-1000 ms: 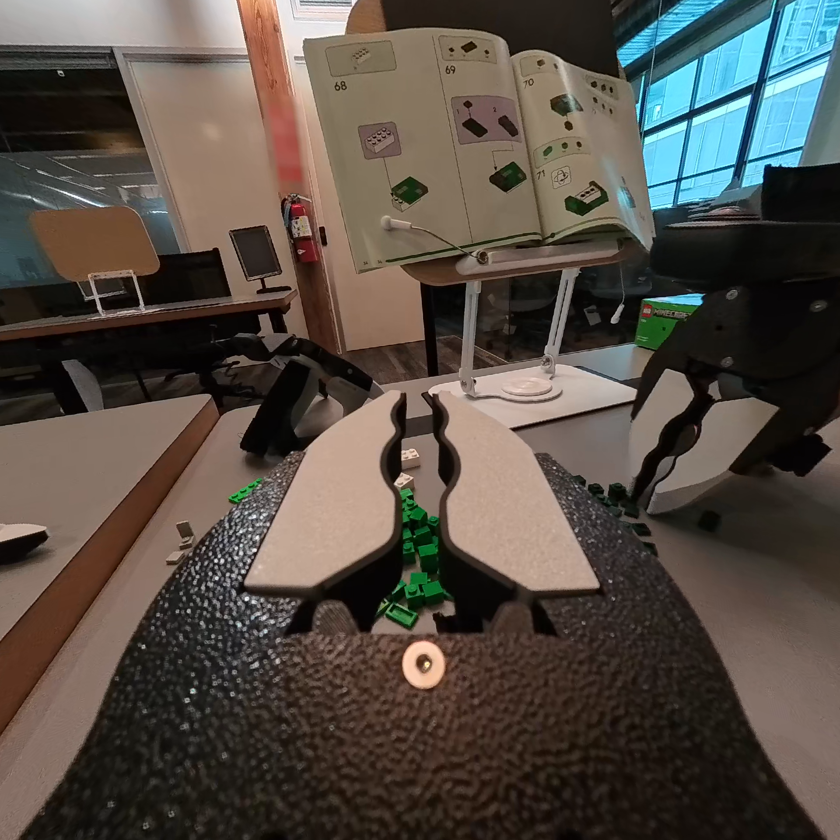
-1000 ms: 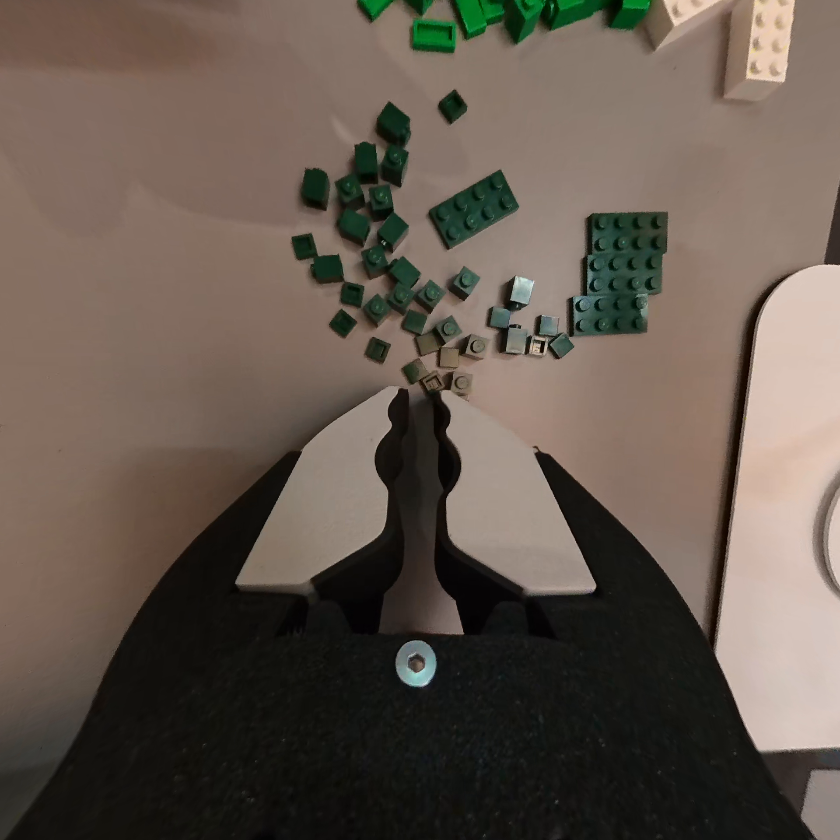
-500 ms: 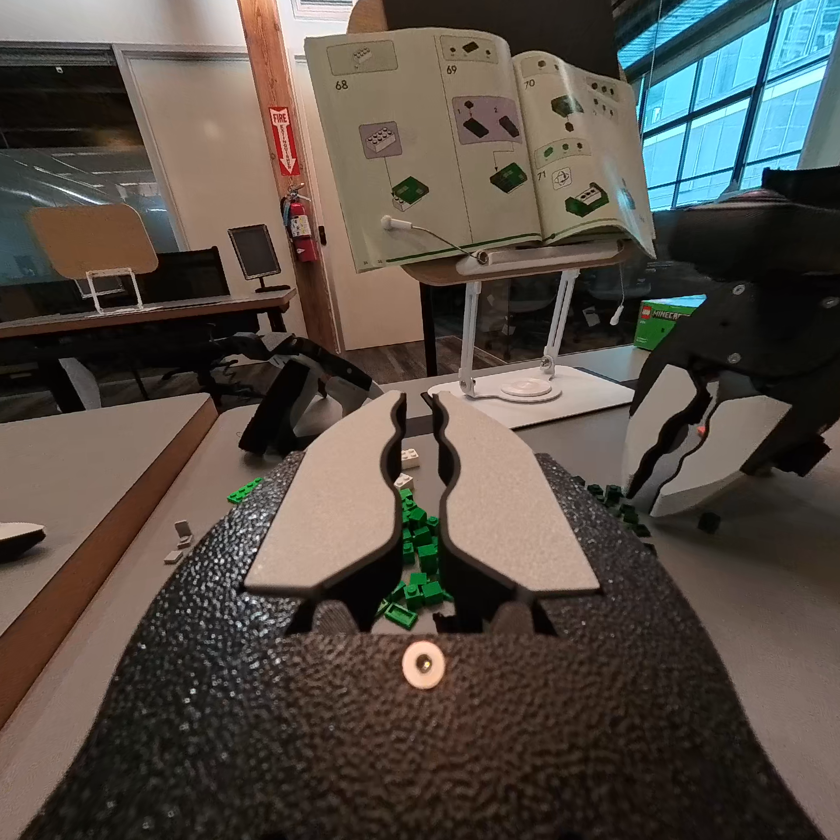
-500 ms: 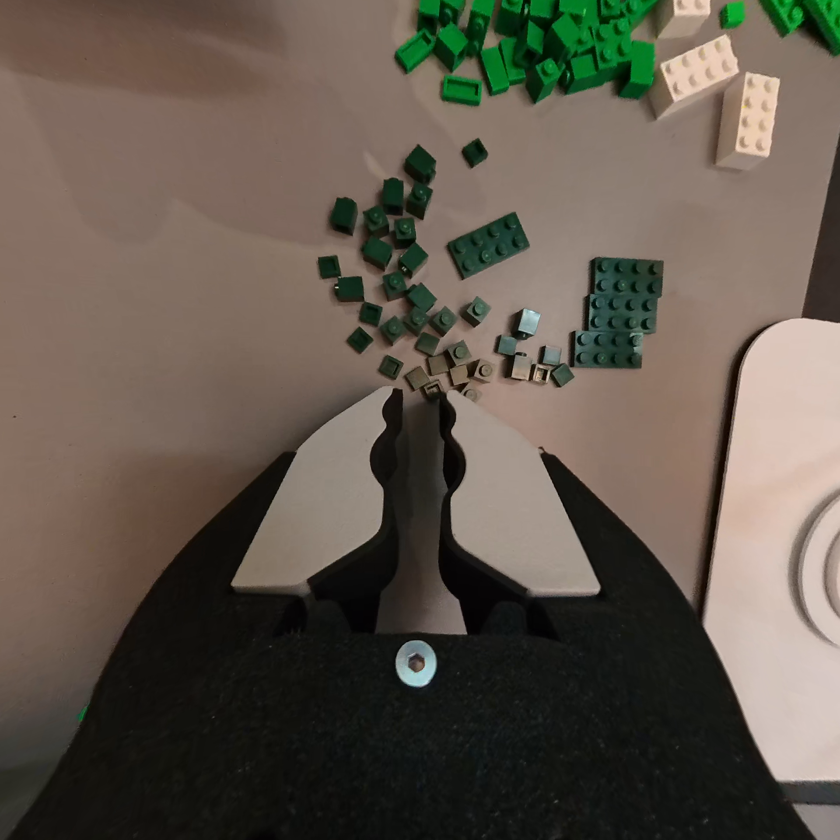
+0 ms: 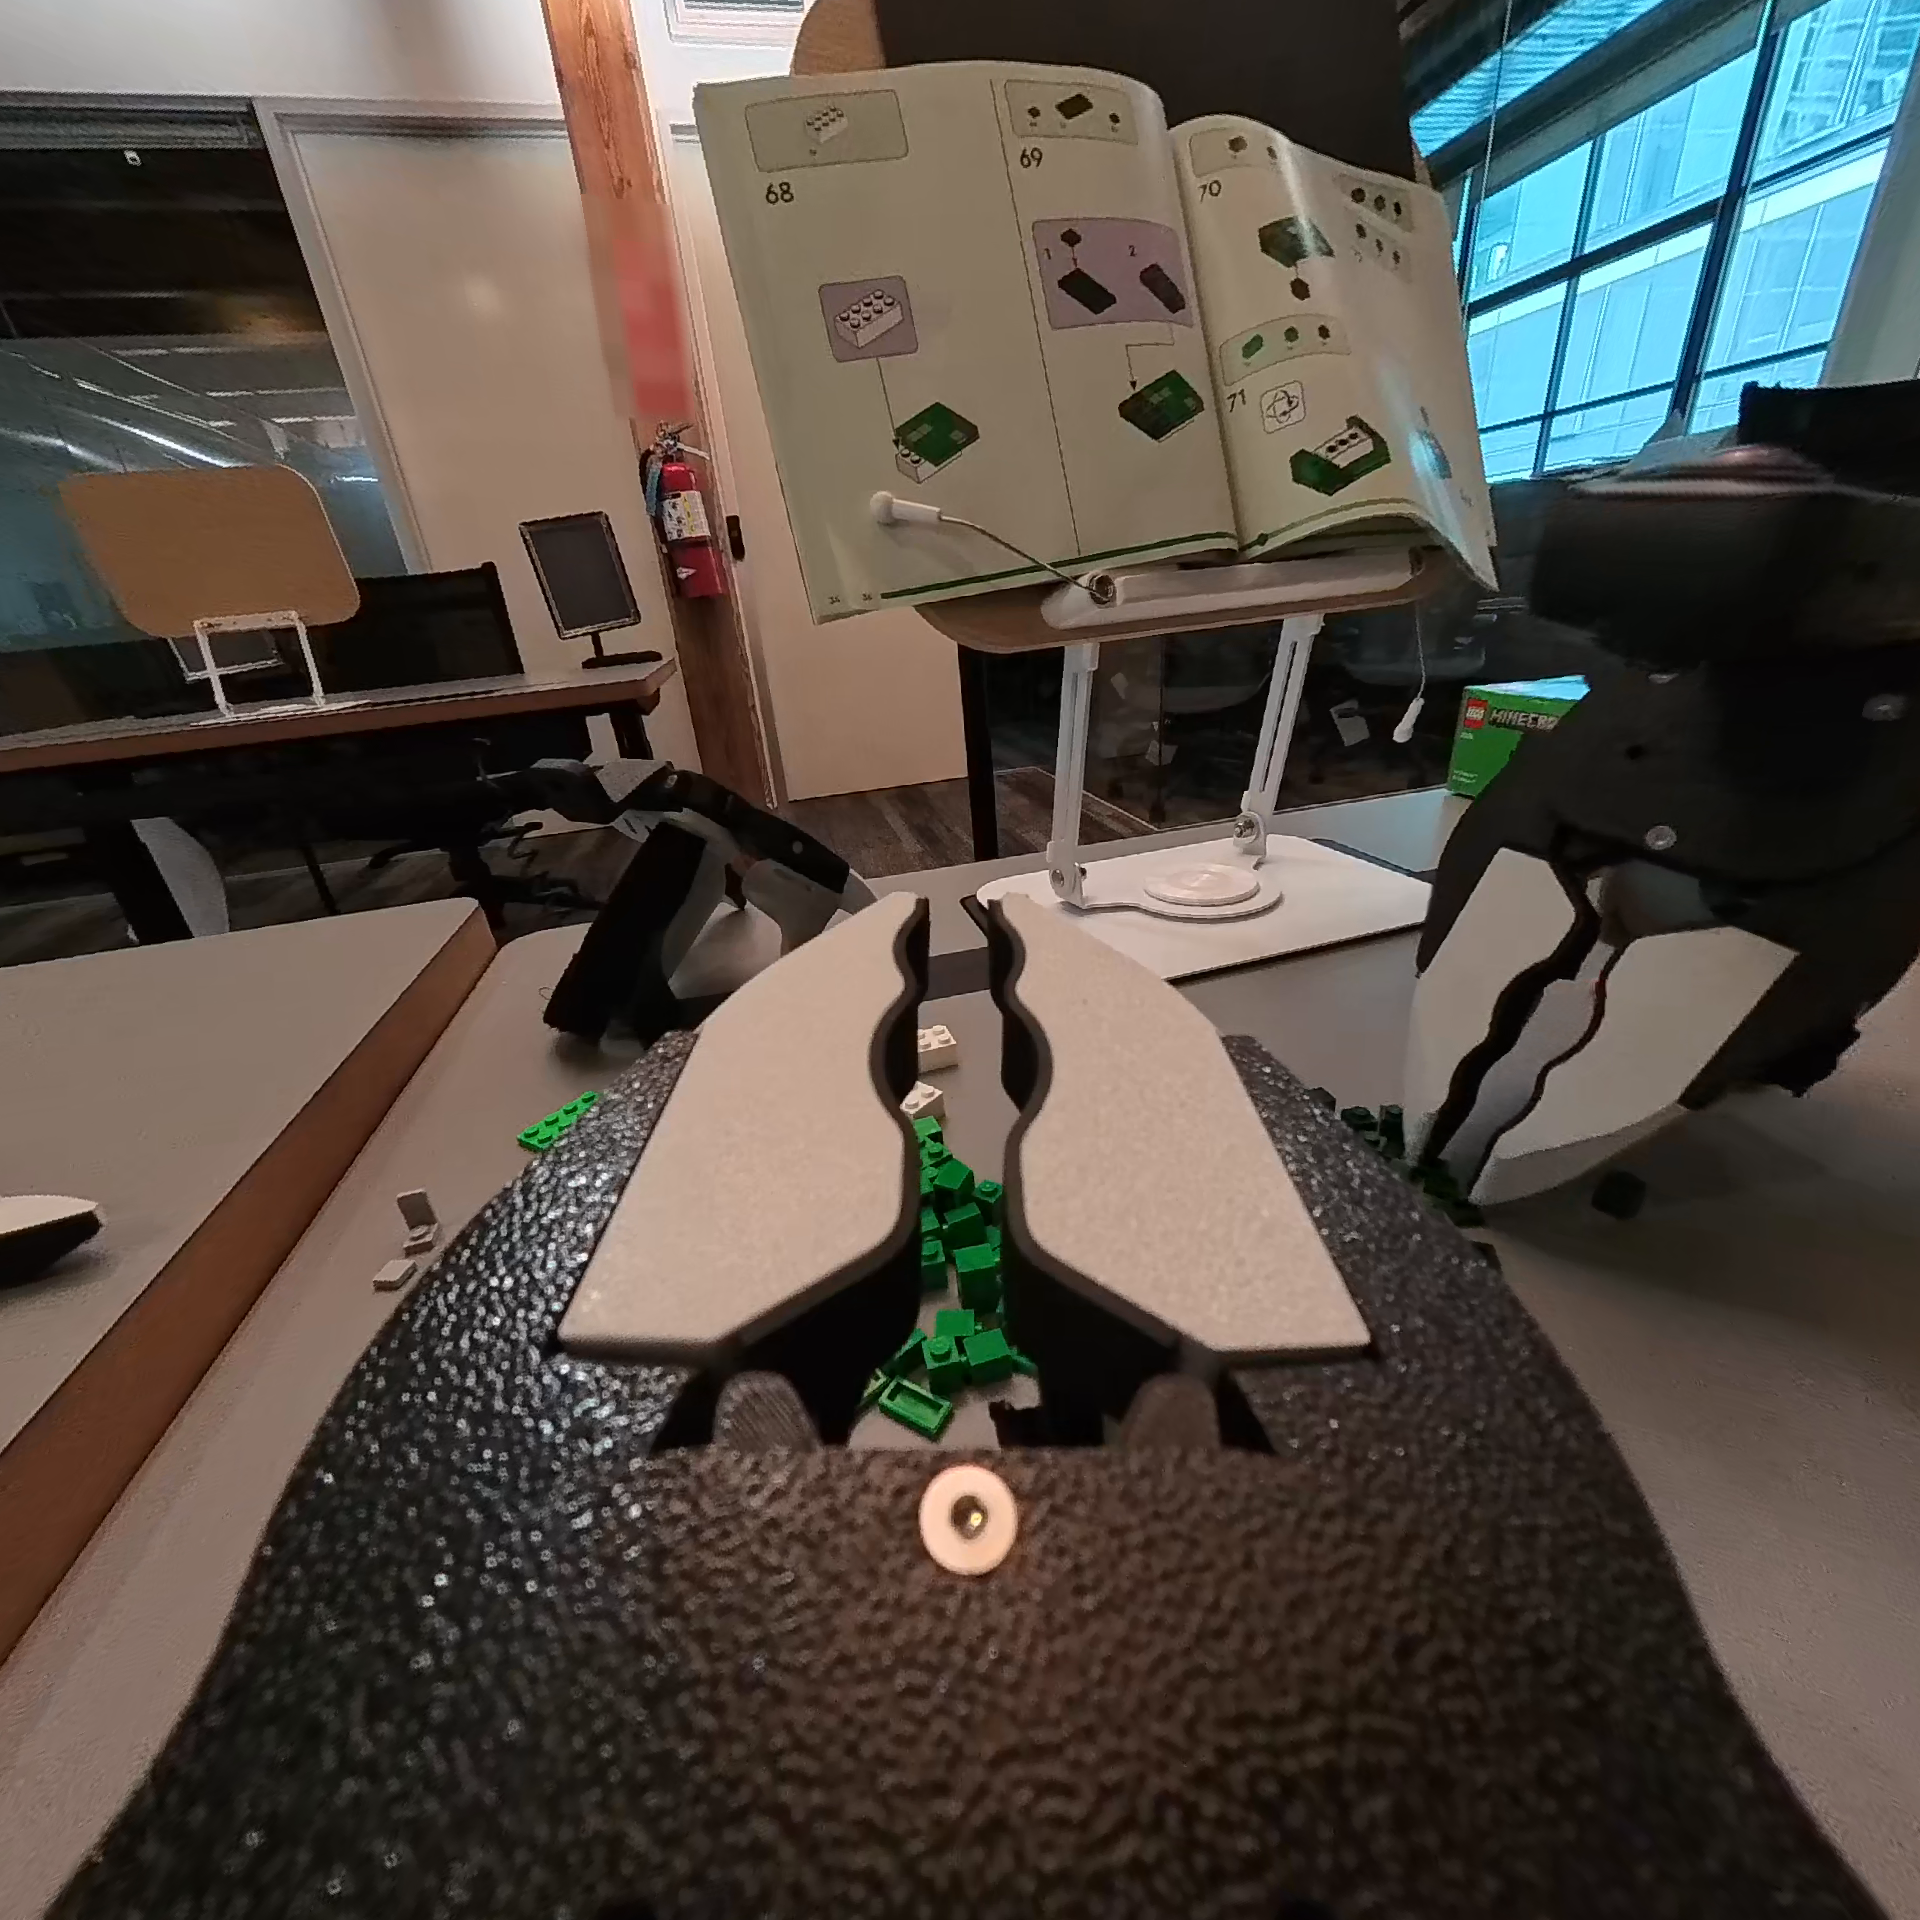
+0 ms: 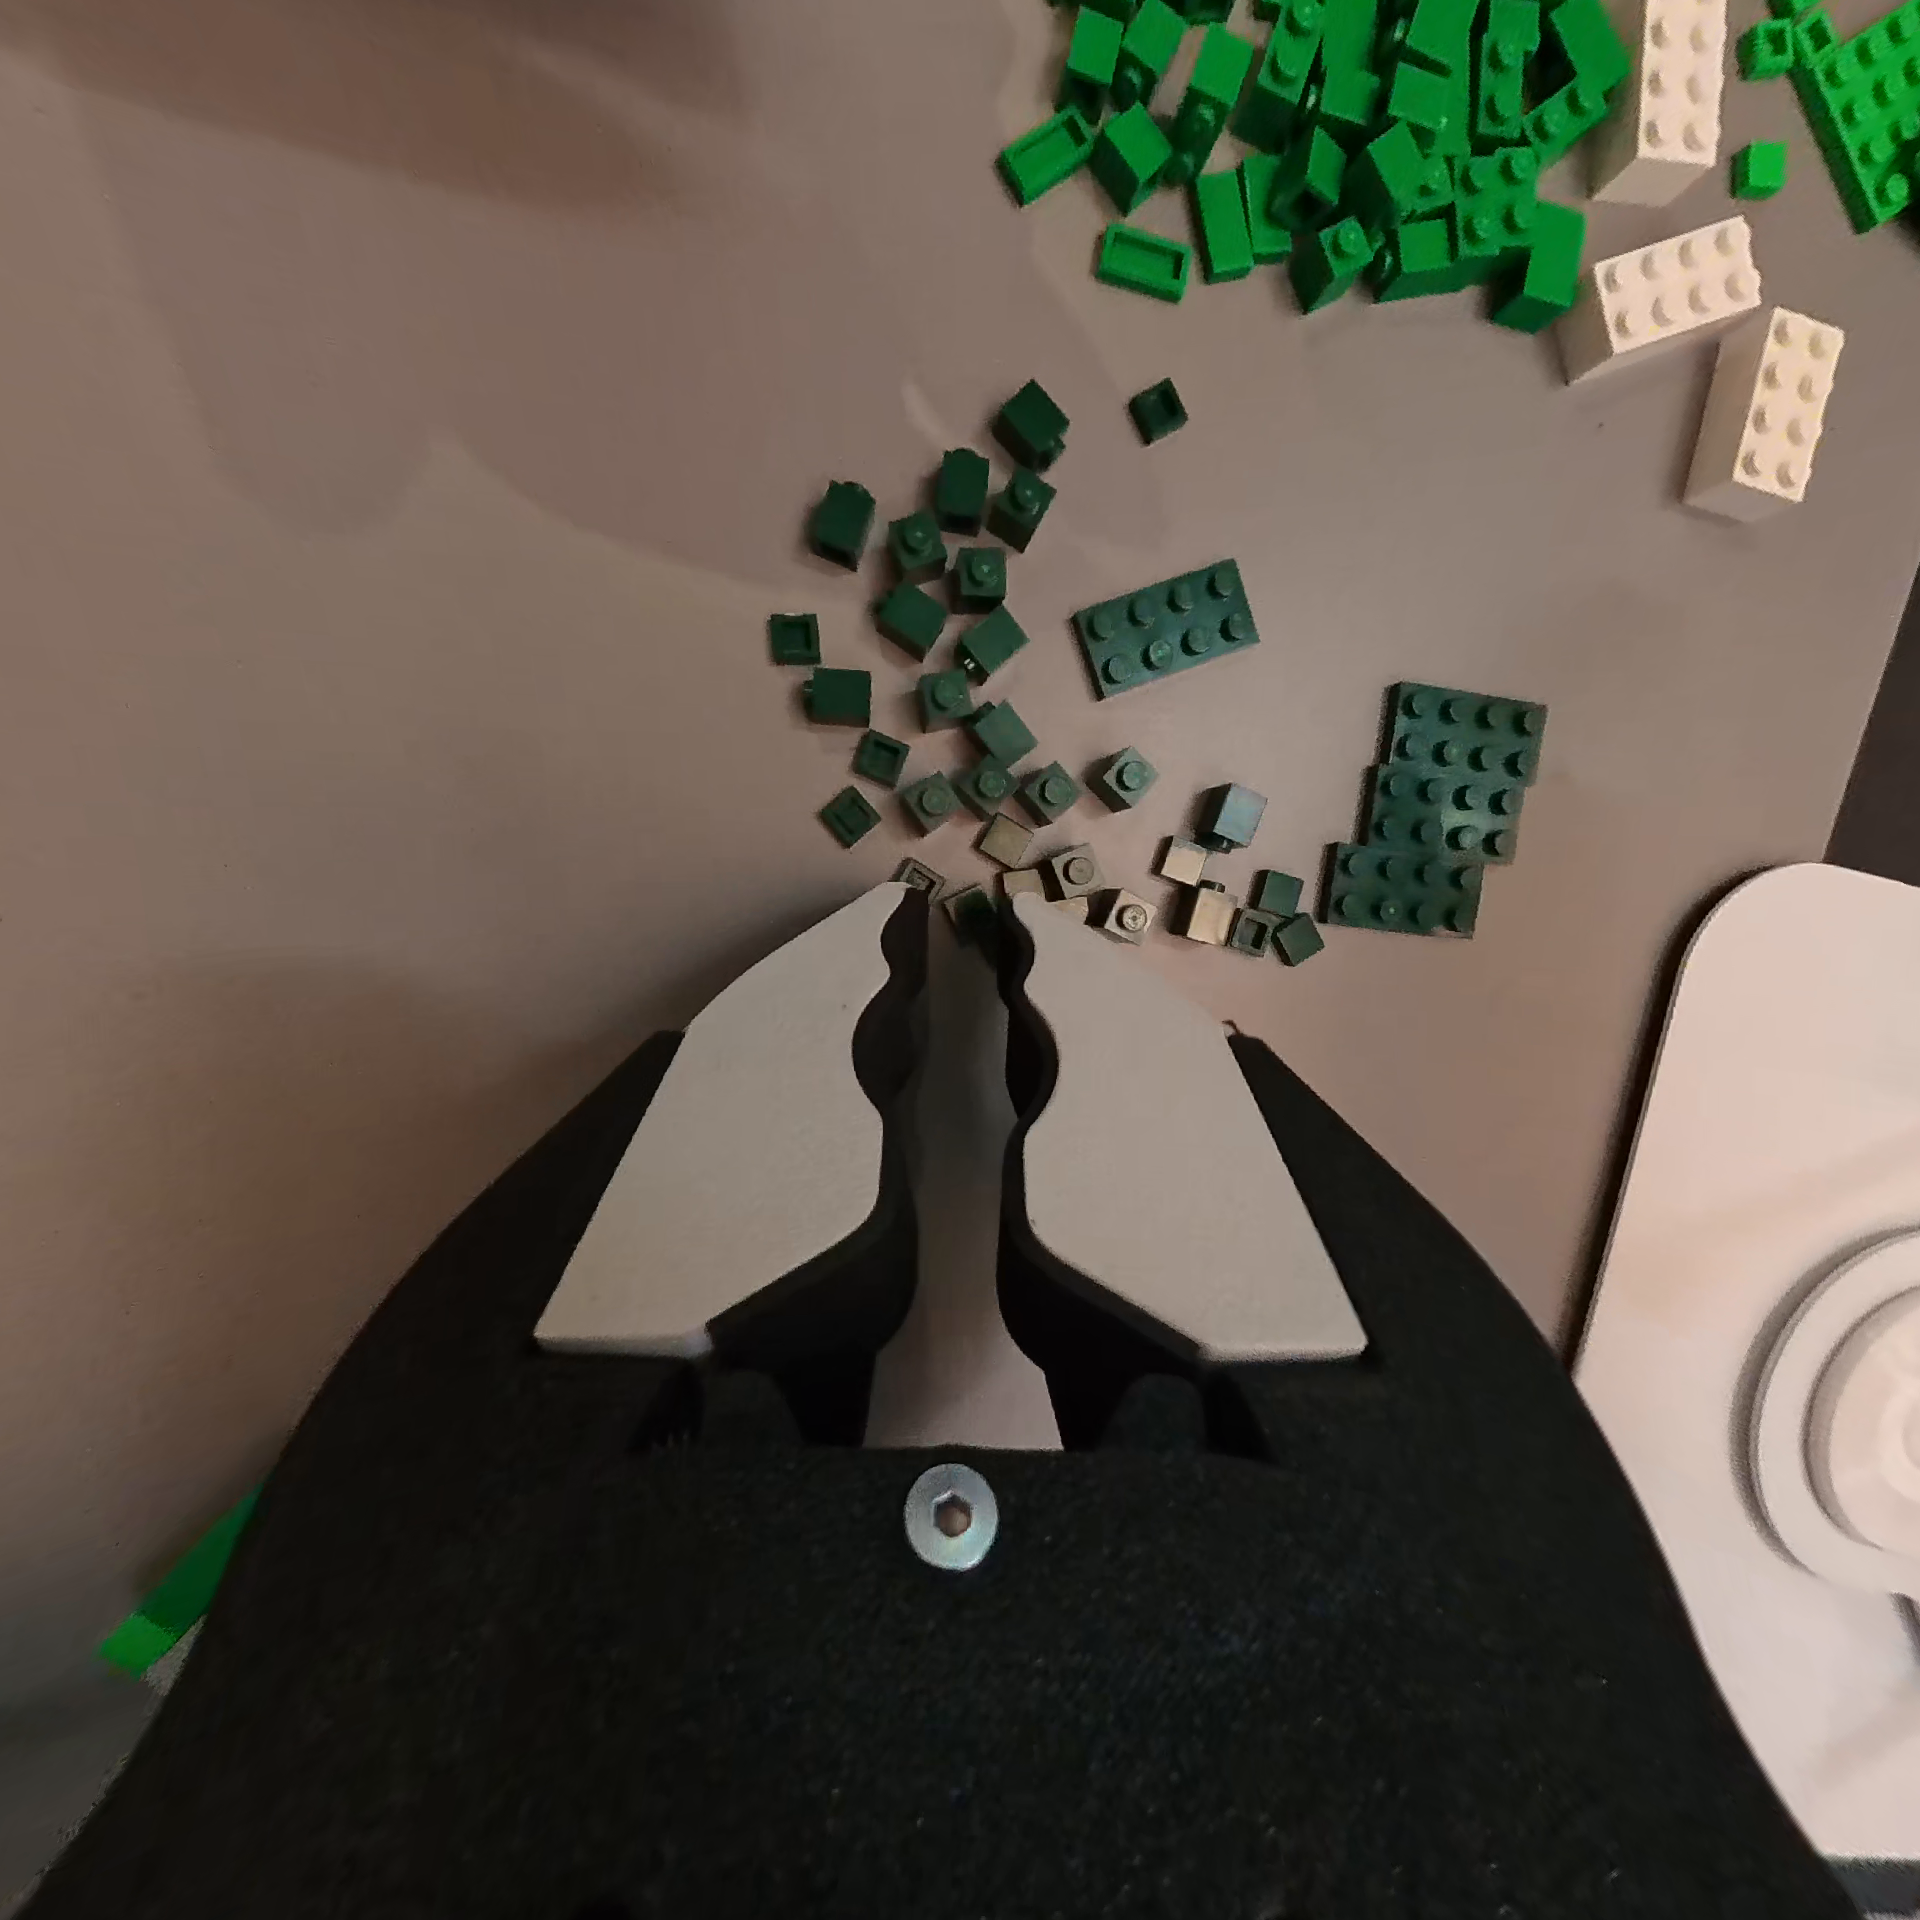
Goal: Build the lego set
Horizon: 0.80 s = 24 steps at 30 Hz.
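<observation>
My right gripper (image 6: 964,899) points down at the grey table, open by a narrow gap. Its tips straddle a small dark green brick (image 6: 974,920) at the near edge of a scatter of dark green 1x1 pieces (image 6: 966,644). Dark green plates (image 6: 1164,629) (image 6: 1455,800) lie to the right. Bright green bricks (image 6: 1351,156) and white bricks (image 6: 1673,291) lie farther off. My left gripper (image 5: 956,920) hovers almost shut and empty over the bright green pile (image 5: 961,1247). The right gripper (image 5: 1455,1164) shows at its right, tips on the table.
An open instruction booklet (image 5: 1039,343) rests on a white stand whose base (image 5: 1205,894) (image 6: 1766,1247) lies just right of the dark green pieces. A black and white device (image 5: 675,914) lies behind the pile. A raised table (image 5: 208,1039) borders the left. A green box (image 5: 1507,727) stands at back right. There is about 20 centimetres between the tips of the two grippers.
The right gripper has shifted left and down onto the dark green pieces, its jaws opened a little, and one small brick now sits between its tips. The left gripper has not moved.
</observation>
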Each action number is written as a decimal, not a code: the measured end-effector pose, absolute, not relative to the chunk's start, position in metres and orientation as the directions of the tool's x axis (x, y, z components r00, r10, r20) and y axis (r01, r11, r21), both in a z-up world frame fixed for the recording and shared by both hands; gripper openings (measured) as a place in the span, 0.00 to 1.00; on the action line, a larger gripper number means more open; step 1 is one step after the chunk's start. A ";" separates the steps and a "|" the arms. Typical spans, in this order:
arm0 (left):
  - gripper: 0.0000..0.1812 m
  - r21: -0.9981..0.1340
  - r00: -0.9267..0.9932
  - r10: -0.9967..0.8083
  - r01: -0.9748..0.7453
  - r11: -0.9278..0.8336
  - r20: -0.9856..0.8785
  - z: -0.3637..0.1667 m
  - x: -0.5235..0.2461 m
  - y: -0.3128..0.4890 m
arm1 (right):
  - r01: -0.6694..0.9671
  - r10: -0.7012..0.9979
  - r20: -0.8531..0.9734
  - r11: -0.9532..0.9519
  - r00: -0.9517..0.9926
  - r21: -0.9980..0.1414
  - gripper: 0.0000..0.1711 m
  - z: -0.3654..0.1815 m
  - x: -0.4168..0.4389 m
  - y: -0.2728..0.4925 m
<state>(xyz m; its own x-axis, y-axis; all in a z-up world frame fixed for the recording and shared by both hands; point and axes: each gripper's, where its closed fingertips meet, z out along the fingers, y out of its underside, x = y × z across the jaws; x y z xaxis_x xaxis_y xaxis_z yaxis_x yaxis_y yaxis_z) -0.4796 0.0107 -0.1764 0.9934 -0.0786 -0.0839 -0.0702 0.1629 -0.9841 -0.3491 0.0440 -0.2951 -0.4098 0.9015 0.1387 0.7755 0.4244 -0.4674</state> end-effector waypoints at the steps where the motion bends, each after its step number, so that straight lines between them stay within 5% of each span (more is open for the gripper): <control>1: 0.05 -0.984 0.993 -0.079 -0.070 0.163 -0.084 -0.176 -0.480 0.011 | 0.777 0.899 0.142 0.430 -0.414 -0.459 0.07 -0.296 -0.349 0.044; 24: 0.05 -0.985 0.993 -0.087 -0.065 0.160 -0.080 -0.177 -0.478 0.012 | 0.773 0.890 0.182 0.454 -0.419 -0.442 0.00 -0.288 -0.335 0.038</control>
<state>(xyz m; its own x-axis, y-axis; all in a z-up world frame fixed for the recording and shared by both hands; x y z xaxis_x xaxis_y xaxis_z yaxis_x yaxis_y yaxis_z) -0.4777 0.0117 -0.1771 0.9930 -0.0867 -0.0799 -0.0653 0.1600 -0.9850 -0.3351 0.0378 -0.2880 -0.4187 0.8897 0.1820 0.7732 0.4543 -0.4424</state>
